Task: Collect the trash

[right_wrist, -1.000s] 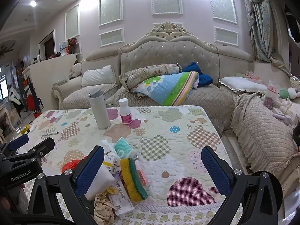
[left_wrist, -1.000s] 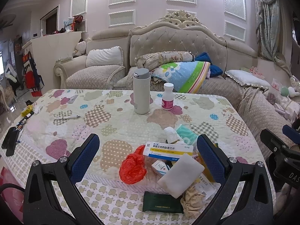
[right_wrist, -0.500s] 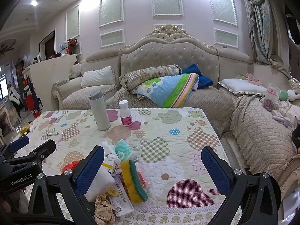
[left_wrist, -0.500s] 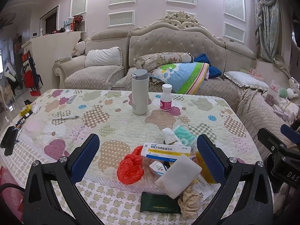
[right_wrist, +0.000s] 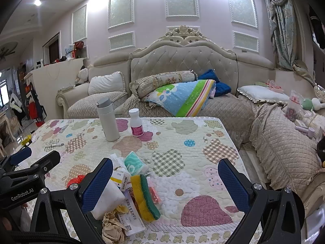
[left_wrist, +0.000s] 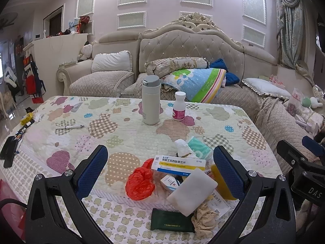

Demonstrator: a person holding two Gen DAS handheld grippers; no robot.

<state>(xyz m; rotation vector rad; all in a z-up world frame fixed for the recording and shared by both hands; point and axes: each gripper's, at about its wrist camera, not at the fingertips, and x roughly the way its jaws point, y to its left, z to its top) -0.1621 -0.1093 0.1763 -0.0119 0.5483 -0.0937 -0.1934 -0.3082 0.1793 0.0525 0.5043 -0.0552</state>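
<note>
The heap of trash lies at the near edge of the quilted tabletop point(left_wrist: 126, 134), straight ahead of the left gripper point(left_wrist: 160, 167), whose jaws stand spread and empty around the crumpled red plastic bag point(left_wrist: 140, 182) and white foam block point(left_wrist: 192, 191). The right gripper point(right_wrist: 165, 185), also spread, has the yellow-green sponge point(right_wrist: 145, 198) just inside its left jaw. The white thermos point(left_wrist: 150, 99) stands well behind.

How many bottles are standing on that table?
2: a tall white flask with a grey lid, and just right of it a small white bottle with a pink label. None seem hidden.
</note>
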